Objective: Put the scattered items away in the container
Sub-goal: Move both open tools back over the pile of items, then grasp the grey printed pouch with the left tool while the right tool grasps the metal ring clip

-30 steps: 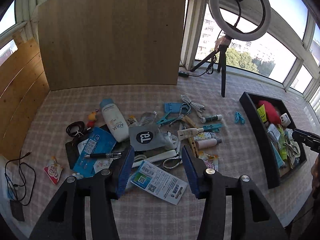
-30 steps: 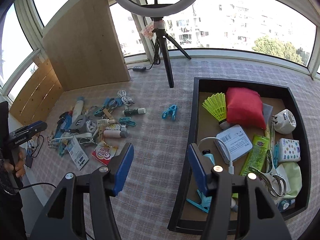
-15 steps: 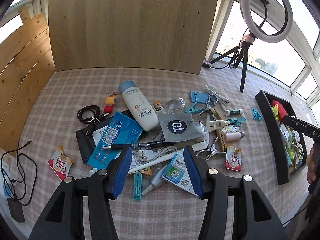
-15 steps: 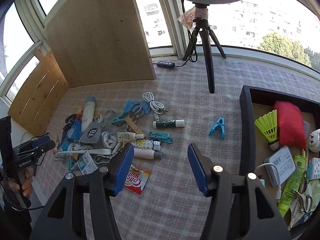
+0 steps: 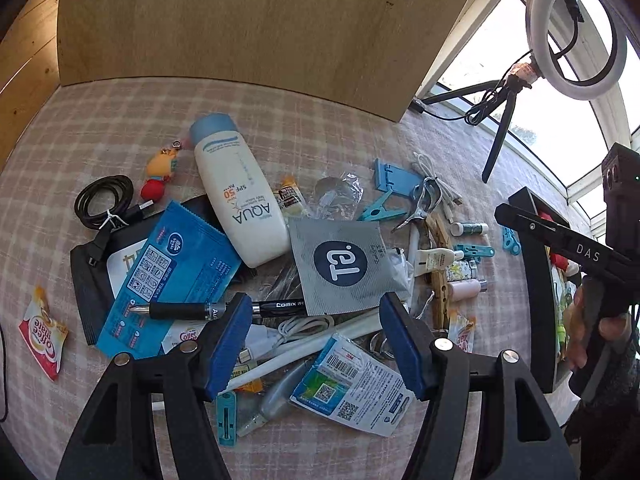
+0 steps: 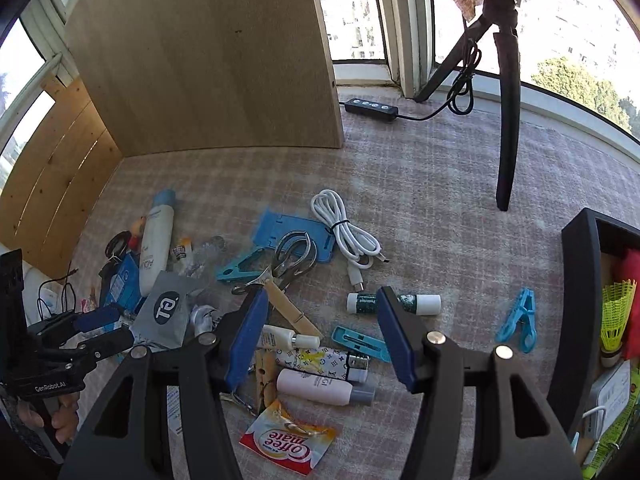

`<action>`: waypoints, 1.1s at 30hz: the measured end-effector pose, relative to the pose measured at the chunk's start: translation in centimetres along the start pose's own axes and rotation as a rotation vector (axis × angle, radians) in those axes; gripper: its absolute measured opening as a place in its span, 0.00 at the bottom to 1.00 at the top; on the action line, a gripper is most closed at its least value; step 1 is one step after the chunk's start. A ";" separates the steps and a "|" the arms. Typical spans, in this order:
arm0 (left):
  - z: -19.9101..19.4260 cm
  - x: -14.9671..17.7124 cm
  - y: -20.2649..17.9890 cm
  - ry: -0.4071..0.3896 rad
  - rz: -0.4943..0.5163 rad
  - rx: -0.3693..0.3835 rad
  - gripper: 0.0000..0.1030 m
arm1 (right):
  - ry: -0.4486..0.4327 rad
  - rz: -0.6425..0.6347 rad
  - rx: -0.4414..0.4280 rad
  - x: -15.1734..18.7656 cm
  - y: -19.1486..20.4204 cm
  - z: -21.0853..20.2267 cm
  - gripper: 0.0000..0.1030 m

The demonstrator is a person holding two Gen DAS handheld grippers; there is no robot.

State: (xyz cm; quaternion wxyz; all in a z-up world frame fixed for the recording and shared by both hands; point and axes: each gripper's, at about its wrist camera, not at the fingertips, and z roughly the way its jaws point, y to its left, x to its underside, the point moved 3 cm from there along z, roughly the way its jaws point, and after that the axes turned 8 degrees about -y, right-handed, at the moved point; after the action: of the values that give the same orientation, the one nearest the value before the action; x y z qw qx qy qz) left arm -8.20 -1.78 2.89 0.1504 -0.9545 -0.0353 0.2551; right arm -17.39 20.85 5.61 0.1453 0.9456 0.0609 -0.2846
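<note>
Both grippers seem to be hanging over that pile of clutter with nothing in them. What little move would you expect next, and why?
Probably the left gripper lowers a little onto the black pen and closes. It is open and empty, the pen lies on top of the pile crossing its left finger, and the right gripper is also open and empty, above the small bottles.

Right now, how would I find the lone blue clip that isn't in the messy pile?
Start at the black tray on the right side of the checked cloth. Just left of its wall, the blue clothespin lies alone on bare cloth. The other blue clips sit tangled among the bottles and scissors; this one touches nothing.
</note>
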 end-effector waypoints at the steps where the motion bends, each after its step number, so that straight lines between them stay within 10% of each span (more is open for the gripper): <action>1: 0.3 0.0 0.0 0.006 0.000 0.003 0.62 | 0.008 0.000 0.000 -0.1 0.0 0.7 0.54; 23: 4.2 -0.6 -1.4 0.072 0.007 0.033 0.55 | 0.109 0.073 -0.036 -1.0 -0.3 6.9 0.36; 33: 3.7 -0.7 -1.3 0.047 -0.011 0.046 0.14 | 0.117 0.104 -0.051 -0.6 -0.4 7.5 0.11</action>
State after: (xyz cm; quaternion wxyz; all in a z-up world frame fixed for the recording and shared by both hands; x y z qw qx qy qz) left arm -10.61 0.32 0.55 0.1742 -0.9563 -0.0311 0.2326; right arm -21.84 18.87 -0.13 0.1803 0.9584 0.0275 -0.2196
